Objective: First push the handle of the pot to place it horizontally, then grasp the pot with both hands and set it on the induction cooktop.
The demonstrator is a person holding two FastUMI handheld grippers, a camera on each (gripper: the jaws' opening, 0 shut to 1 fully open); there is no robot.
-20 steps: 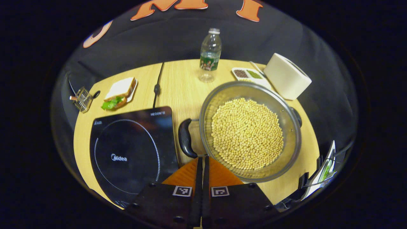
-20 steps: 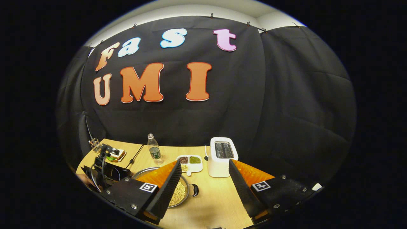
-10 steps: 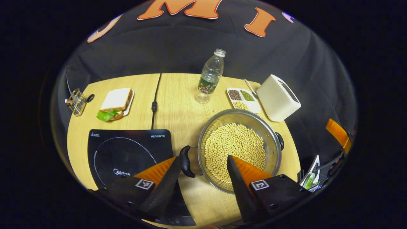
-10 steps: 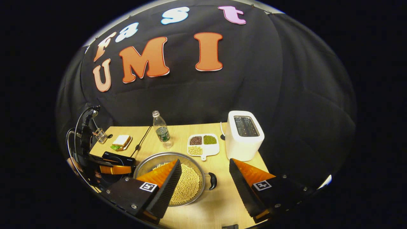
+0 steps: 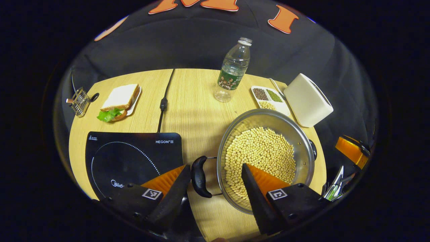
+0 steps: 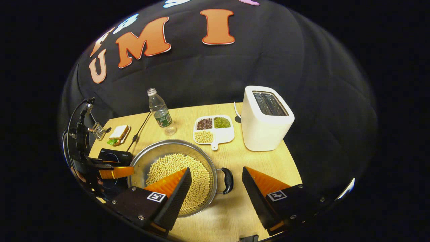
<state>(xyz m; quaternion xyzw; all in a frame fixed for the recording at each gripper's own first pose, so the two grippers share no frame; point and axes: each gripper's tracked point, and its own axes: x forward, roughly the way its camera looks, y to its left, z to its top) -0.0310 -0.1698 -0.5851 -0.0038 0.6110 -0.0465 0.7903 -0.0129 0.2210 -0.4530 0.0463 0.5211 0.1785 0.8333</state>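
A steel pot full of yellow beans stands on the wooden table, right of the black induction cooktop. Its black left handle lies between the spread fingers of my left gripper, which is open and touches nothing. In the right gripper view the pot sits at lower left, and its black right handle lies in the gap of my open right gripper. The left gripper also shows there, beside the cooktop.
Behind the pot stand a water bottle, a divided white dish of beans and a white toaster. A sandwich on a plate, a small wire rack and the cooktop's cable lie at the far left.
My left gripper has opened and drawn back, its fingers now straddling the pot's left handle. The right gripper has tilted down and come closer to the pot's right handle.
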